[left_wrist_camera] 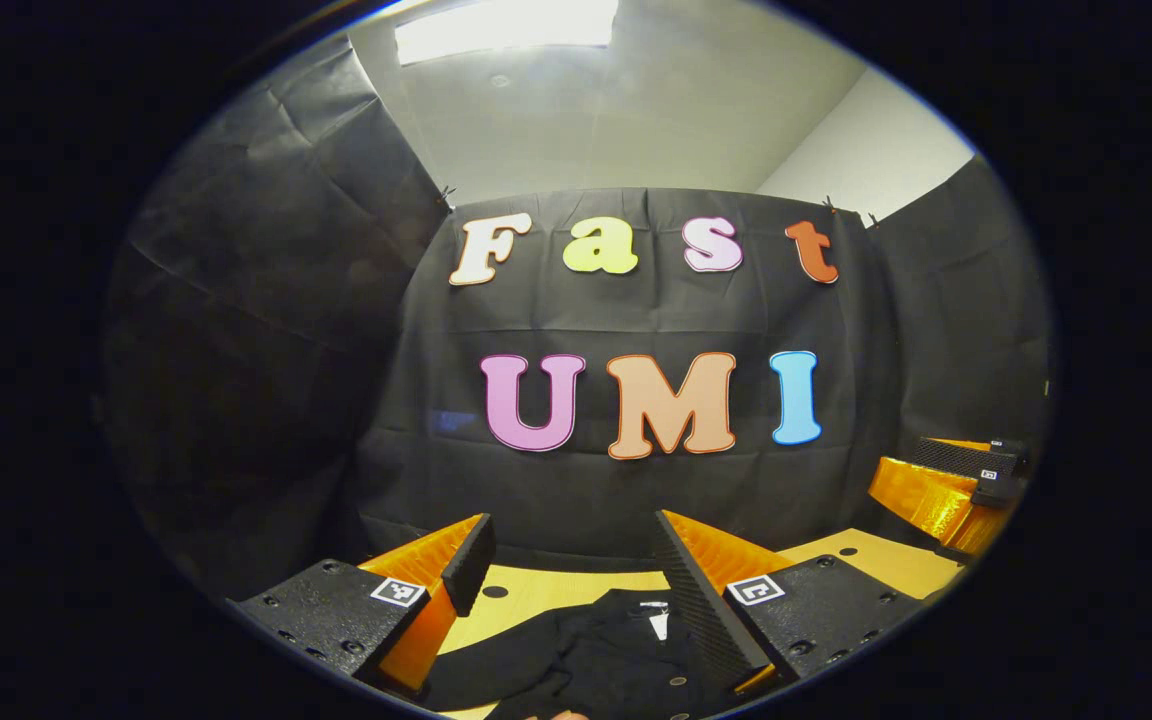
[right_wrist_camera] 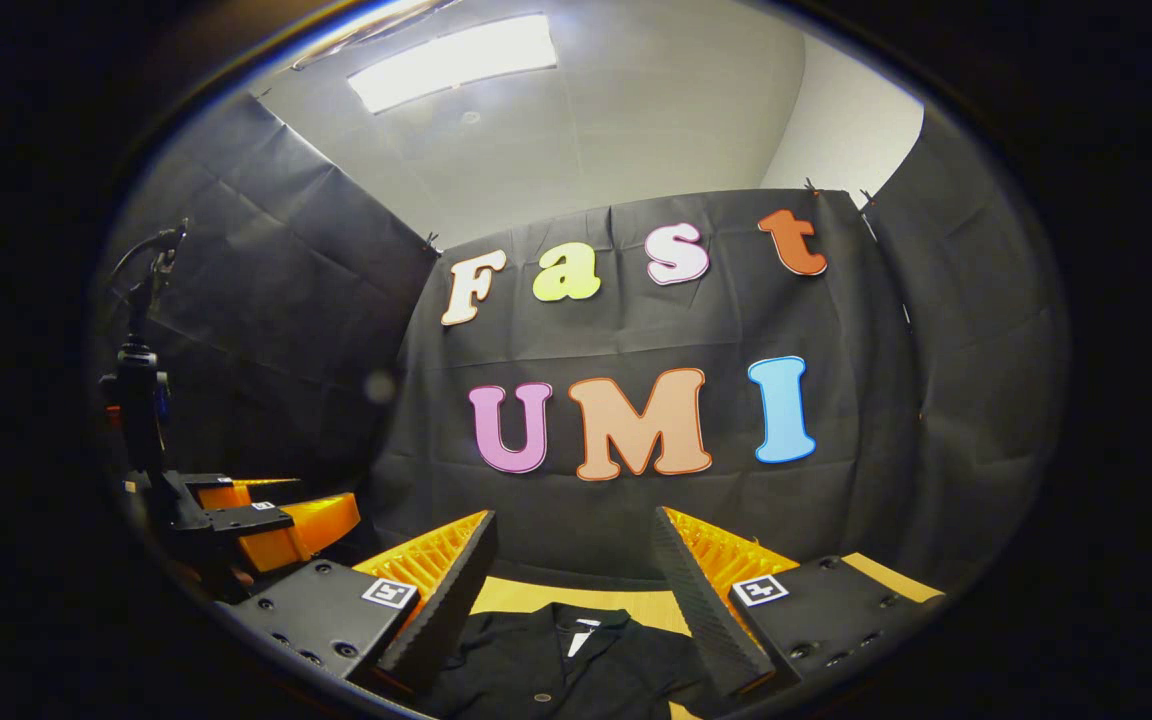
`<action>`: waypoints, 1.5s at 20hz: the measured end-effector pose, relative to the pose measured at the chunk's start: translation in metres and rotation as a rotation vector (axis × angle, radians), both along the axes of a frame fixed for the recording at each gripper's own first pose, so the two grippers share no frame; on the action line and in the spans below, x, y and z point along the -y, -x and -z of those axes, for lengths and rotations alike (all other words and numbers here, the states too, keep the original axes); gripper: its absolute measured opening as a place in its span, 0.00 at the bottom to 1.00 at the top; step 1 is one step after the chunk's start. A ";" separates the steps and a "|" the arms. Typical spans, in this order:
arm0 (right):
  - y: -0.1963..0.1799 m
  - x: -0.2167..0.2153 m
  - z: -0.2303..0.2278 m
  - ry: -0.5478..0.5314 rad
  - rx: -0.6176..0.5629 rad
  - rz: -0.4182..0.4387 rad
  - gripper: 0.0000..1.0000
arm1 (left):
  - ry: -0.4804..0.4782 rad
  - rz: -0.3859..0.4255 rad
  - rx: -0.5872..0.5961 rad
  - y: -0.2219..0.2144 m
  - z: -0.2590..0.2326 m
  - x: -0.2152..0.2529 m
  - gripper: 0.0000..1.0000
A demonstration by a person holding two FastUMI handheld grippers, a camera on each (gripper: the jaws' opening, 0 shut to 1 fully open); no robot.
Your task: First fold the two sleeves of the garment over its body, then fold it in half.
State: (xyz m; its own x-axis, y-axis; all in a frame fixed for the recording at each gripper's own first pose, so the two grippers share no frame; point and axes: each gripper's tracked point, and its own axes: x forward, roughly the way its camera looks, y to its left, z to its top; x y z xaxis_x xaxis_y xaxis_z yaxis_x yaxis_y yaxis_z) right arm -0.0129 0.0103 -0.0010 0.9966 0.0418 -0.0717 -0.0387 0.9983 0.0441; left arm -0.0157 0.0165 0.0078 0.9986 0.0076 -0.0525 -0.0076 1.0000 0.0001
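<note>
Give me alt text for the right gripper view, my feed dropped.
The right gripper, open, hangs above a black collared garment lying on a light wooden table. The left gripper is at the far left, and black cloth walls the booth behind.

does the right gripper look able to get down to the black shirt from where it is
Probably yes. The right gripper is open above the table, and the black shirt lies just below its fingers with nothing between them.
</note>
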 end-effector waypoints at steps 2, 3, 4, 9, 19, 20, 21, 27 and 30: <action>-0.001 0.000 -0.001 -0.003 0.000 -0.003 0.98 | 0.000 -0.003 -0.001 0.000 -0.001 -0.001 0.94; 0.000 0.000 0.000 -0.004 -0.001 -0.004 0.98 | 0.001 -0.005 0.001 0.001 -0.001 -0.002 0.94; 0.000 0.000 0.000 -0.004 -0.003 -0.006 0.98 | 0.001 -0.005 0.000 0.001 -0.001 -0.002 0.94; -0.001 0.001 -0.002 0.000 0.002 -0.006 0.98 | 0.003 -0.009 -0.004 0.002 0.001 -0.003 0.94; -0.007 0.038 0.009 0.058 -0.021 0.020 0.98 | 0.010 -0.028 -0.009 0.001 0.005 -0.002 0.93; -0.009 0.049 0.013 0.068 -0.032 0.034 0.98 | 0.010 -0.028 -0.011 0.000 0.005 -0.001 0.93; -0.009 0.061 0.018 0.083 -0.045 0.051 0.98 | 0.011 -0.029 -0.011 -0.001 0.007 0.000 0.93; -0.003 0.137 0.054 0.171 -0.151 0.161 0.98 | 0.011 -0.021 -0.017 -0.006 0.012 0.016 0.94; 0.004 0.174 0.076 0.201 -0.225 0.218 0.98 | 0.011 -0.008 -0.024 -0.011 0.016 0.029 0.94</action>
State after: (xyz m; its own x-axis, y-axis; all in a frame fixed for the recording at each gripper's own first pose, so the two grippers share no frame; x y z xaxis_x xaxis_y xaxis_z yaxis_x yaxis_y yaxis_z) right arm -0.0174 -0.1633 -0.0767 0.9389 -0.2070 -0.2749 0.1641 0.9715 -0.1709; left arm -0.0044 -0.0127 -0.0086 0.9970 0.0151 -0.0761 -0.0159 0.9998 -0.0109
